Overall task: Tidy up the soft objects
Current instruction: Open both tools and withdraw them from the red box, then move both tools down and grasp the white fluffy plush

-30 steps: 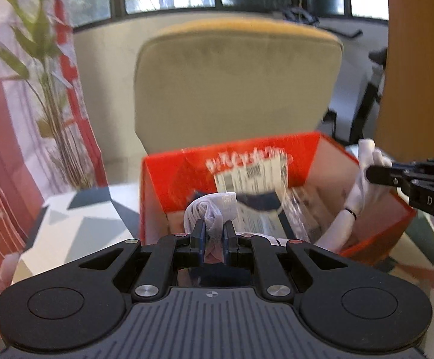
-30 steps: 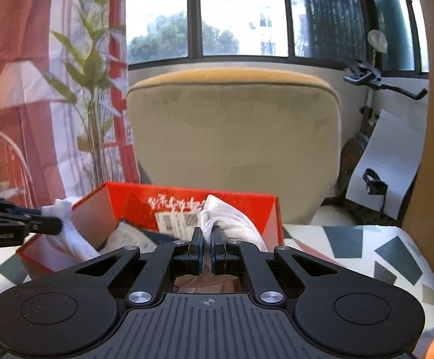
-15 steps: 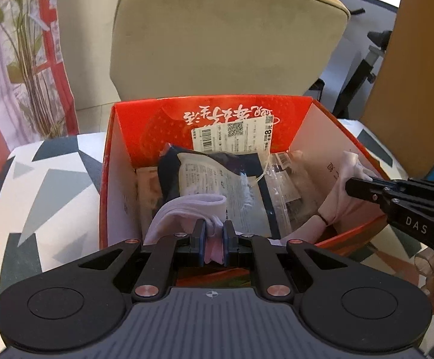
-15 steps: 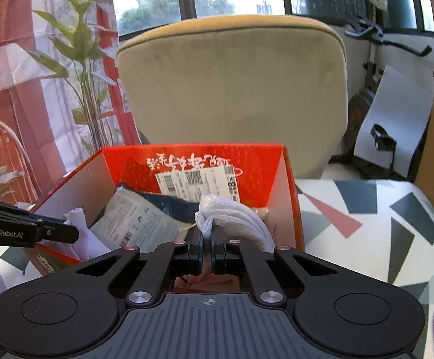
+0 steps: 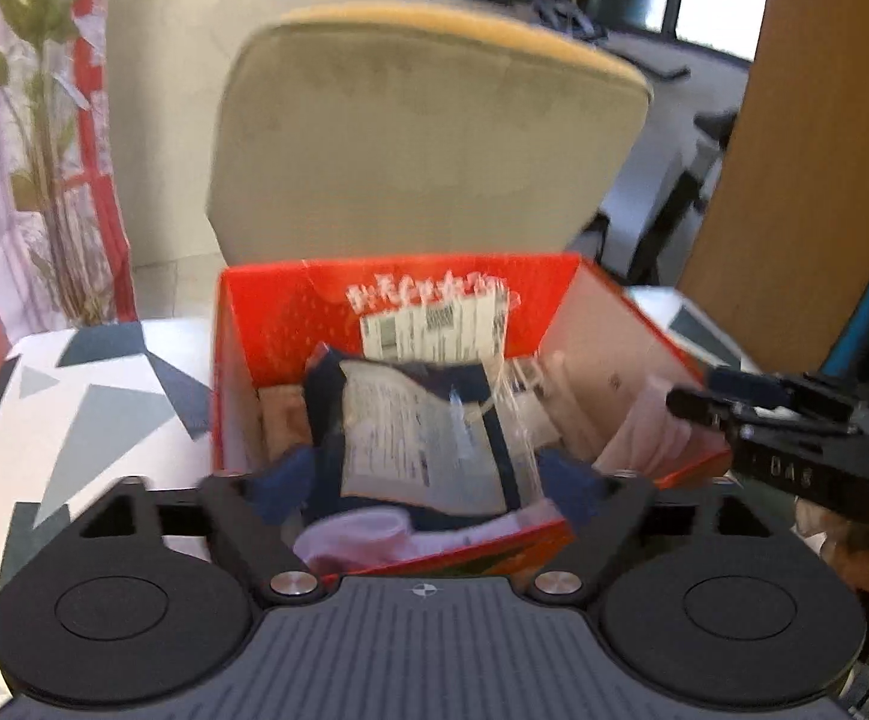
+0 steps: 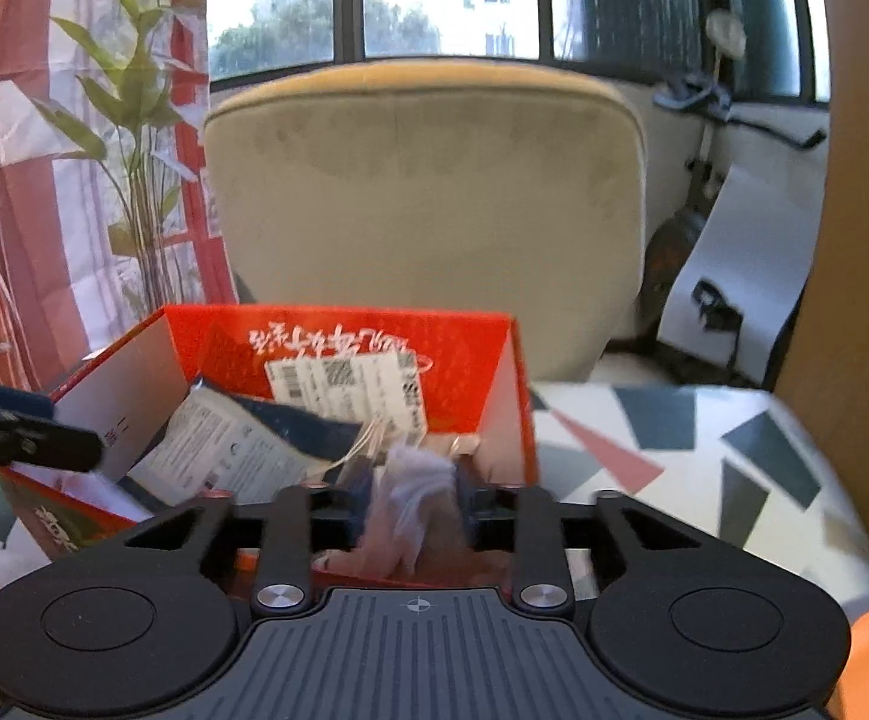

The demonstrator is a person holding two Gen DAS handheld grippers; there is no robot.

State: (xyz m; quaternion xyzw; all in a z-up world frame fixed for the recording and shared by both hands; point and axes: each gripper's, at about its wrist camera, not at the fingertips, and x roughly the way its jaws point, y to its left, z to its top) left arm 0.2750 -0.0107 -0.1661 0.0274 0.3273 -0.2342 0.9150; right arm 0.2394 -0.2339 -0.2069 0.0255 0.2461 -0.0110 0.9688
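An open red cardboard box (image 5: 290, 306) stands on the patterned table; it also shows in the right wrist view (image 6: 470, 336). My left gripper (image 5: 428, 492) is wide open at the box's near edge; a white sock (image 5: 362, 537) lies loose in the box below it. My right gripper (image 6: 413, 489) is open at the box's right end, with a white sock (image 6: 413, 492) loose between its fingers. The right gripper also shows in the left wrist view (image 5: 698, 402), and the left gripper in the right wrist view (image 6: 32, 438).
A dark packet with a white label (image 5: 416, 438) and clear plastic bags lie in the box. A beige chair (image 5: 428, 138) stands behind the table (image 6: 674, 456). A plant (image 6: 128, 120) and a red-and-white curtain are at the left. A wooden panel (image 5: 794, 150) is at the right.
Both grippers opened and let go of their white socks, which now lie in the box. Both views tilted up slightly and the frames are blurred by motion.
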